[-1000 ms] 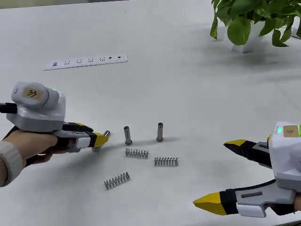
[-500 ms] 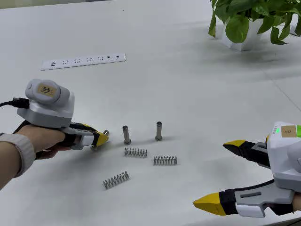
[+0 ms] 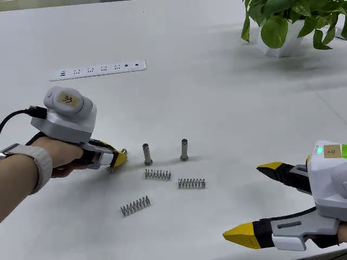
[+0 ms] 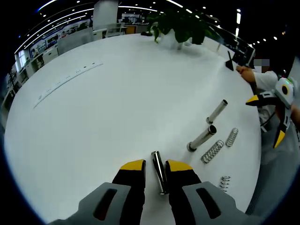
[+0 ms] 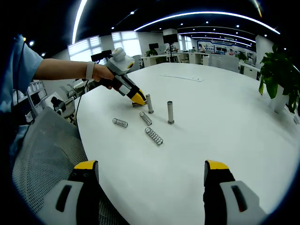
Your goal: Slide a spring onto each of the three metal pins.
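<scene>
My left gripper is shut on a metal pin that leans low over the white table; in the left gripper view that pin lies between the yellow-tipped jaws. Just to its right stand two upright pins. Three springs lie flat in front of them: one under the nearer pin, one to its right, one closer to me. My right gripper hovers open at the lower right, well away from the parts, nothing between its fingers. In the right gripper view its jaws stand wide apart around.
A white power strip lies at the back left. A potted plant stands at the back right corner. The table edge and a mesh chair are close to my right gripper.
My left hand has rolled and crept a little to the right, its camera box now higher, the pin still gripped. The right gripper, the standing pins and the springs have not moved.
</scene>
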Demonstrator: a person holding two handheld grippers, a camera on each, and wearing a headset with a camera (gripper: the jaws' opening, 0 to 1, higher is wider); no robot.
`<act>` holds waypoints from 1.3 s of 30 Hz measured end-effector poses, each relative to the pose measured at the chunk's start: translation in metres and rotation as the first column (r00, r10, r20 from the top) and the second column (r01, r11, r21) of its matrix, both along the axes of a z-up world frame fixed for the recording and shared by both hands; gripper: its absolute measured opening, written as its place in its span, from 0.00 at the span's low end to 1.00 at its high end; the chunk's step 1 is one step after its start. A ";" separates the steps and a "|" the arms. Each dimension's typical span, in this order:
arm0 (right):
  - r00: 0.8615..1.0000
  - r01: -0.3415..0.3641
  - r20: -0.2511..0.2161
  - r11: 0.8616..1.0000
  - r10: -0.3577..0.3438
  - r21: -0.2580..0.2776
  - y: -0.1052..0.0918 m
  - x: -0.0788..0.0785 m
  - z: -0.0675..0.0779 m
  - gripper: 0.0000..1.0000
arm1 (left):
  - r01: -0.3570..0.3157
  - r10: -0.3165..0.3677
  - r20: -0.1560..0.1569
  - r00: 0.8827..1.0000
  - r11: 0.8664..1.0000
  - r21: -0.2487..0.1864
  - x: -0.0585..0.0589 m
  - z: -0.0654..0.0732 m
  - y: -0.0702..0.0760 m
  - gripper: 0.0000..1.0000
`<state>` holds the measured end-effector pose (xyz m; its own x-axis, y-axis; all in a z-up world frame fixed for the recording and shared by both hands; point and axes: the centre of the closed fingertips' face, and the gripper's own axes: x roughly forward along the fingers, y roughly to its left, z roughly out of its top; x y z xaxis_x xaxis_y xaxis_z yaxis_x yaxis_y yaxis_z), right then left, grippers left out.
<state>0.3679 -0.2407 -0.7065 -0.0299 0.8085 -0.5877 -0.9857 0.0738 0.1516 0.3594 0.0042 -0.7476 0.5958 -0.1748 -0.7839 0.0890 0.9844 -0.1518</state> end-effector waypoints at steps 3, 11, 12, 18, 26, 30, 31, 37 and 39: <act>1.000 -0.002 -0.004 1.000 0.002 0.000 0.000 -0.001 0.000 0.94 | -0.008 0.008 -0.011 1.000 1.000 -0.018 -0.001 0.000 0.000 0.15; 1.000 -0.004 -0.009 1.000 0.003 -0.005 -0.002 -0.002 -0.003 0.94 | 0.004 -0.004 -0.011 1.000 1.000 -0.008 -0.002 0.000 0.000 0.11; 1.000 -0.004 -0.010 1.000 0.003 -0.006 -0.002 -0.003 -0.004 0.94 | 0.003 -0.003 -0.012 1.000 1.000 -0.006 -0.002 0.000 0.000 0.10; 1.000 -0.006 -0.011 1.000 0.005 -0.004 -0.002 -0.003 -0.005 0.94 | 0.023 -0.022 -0.039 0.999 0.999 0.023 -0.003 0.001 0.000 0.10; 1.000 -0.008 -0.013 1.000 0.008 -0.003 -0.001 -0.004 -0.005 0.94 | 0.038 -0.034 -0.070 0.997 0.998 0.052 0.002 -0.001 0.000 0.12; 1.000 -0.002 -0.010 1.000 0.002 0.001 -0.002 -0.003 -0.004 0.94 | 0.059 -0.052 -0.084 0.995 0.995 0.078 0.001 0.000 0.000 0.11; 1.000 -0.001 -0.010 1.000 0.001 0.001 -0.002 -0.002 -0.004 0.94 | 0.060 -0.053 -0.086 0.995 0.995 0.082 0.001 0.000 0.001 0.11; 1.000 -0.002 -0.003 1.000 0.002 0.009 -0.001 -0.002 -0.002 0.94 | 0.055 -0.047 -0.083 0.995 0.994 0.094 0.001 -0.001 0.002 0.09; 1.000 -0.003 -0.004 1.000 0.003 0.009 -0.001 -0.002 -0.002 0.94 | 0.041 -0.034 -0.075 0.997 0.995 0.094 0.001 -0.001 0.003 0.09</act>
